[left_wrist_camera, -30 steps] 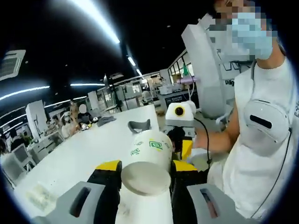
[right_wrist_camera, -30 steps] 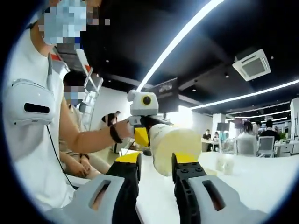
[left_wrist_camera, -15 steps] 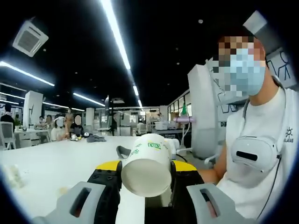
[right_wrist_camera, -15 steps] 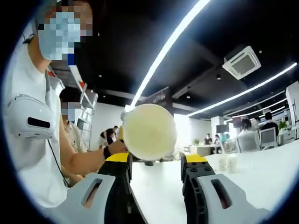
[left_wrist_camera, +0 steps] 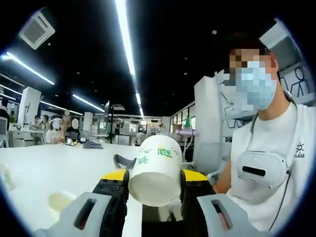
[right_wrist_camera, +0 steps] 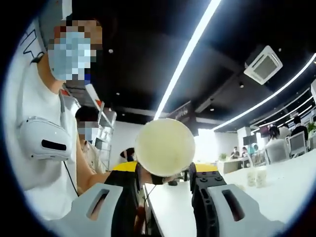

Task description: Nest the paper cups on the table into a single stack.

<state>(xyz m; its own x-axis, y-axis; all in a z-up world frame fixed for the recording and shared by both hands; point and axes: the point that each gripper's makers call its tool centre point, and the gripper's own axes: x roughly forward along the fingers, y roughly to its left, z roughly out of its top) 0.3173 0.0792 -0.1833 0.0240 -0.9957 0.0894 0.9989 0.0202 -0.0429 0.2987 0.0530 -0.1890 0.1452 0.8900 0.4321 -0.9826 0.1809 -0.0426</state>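
Note:
A white paper cup (left_wrist_camera: pixel 154 170) with green logos lies level between the jaws of my left gripper (left_wrist_camera: pixel 155 178), which is shut on it, base toward the camera. In the right gripper view the same cup (right_wrist_camera: pixel 165 147) shows as a pale round disc facing the camera. My right gripper (right_wrist_camera: pixel 165 173) is open, its jaws standing either side of the disc's lower edge. Whether they touch the cup I cannot tell. A pale cup (left_wrist_camera: pixel 61 200) rests on the white table (left_wrist_camera: pixel 44 168) at lower left. Two small cups (right_wrist_camera: pixel 256 177) stand far off on the table (right_wrist_camera: pixel 173 212).
A person in a white shirt (left_wrist_camera: pixel 269 148) and mask stands close on the right of the left gripper view and on the left of the right gripper view (right_wrist_camera: pixel 34 133). A dark cloth (left_wrist_camera: pixel 92 145) lies far back on the table. Other people sit in the background.
Both views have tilted and shifted a little. The cup stays in my left gripper. Over the last second the right jaws spread wider and the cup turned to face the right camera.

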